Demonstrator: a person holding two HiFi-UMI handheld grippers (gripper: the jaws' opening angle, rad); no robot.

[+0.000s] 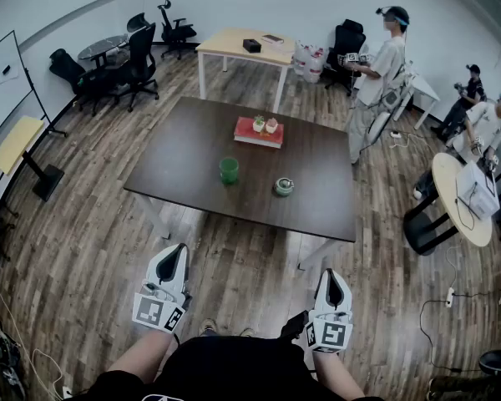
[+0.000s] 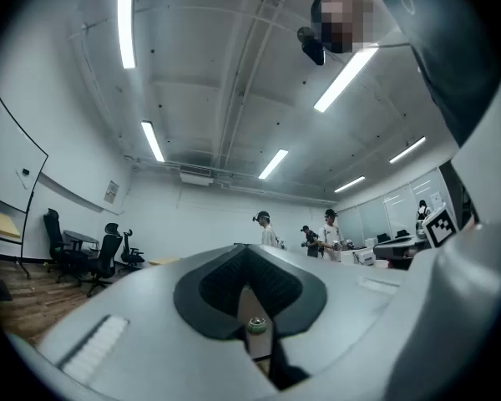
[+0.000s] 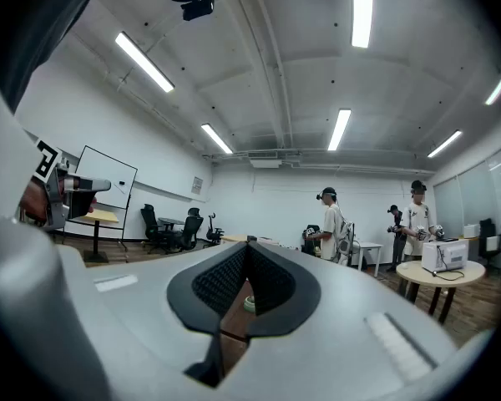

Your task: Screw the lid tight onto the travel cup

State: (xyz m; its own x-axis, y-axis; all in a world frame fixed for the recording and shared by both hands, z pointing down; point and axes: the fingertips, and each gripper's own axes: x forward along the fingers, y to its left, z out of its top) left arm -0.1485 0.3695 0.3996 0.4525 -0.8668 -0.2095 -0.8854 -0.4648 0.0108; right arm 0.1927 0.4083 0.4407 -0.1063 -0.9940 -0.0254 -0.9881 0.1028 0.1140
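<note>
The cup (image 1: 229,170), green and upright, stands near the middle of the dark bench (image 1: 184,140). The lid (image 1: 284,186) lies flat on the same bench, to the cup's right and a little nearer the person, apart from it. Behind both, toward the far edge, a red book (image 1: 259,136) lies flat with two small pots (image 1: 265,124) on top.

Both tools hang over the wood floor (image 1: 92,249), short of the bench's near edge and well apart from the cup and lid. The left tool (image 1: 172,256) sits at the lower left of the head view, the right tool (image 1: 330,278) at the lower right, each tipped toward the bench.

In the left gripper view the left tool's (image 2: 247,256) jaws are pressed together at their tips with nothing between them. Through the dark opening behind the tips a strip of bench and a small round green thing show; which of the two it is cannot be told. In the right gripper view the right tool's (image 3: 249,246) jaws are likewise closed and empty, with a small pale round thing showing on the bench through the opening.

Beyond the dark bench stands a pale bench (image 1: 234,44) with a black box (image 1: 251,46) on it. A person (image 1: 382,61) stands to its right, and black chairs (image 1: 134,57) line the left wall.
</note>
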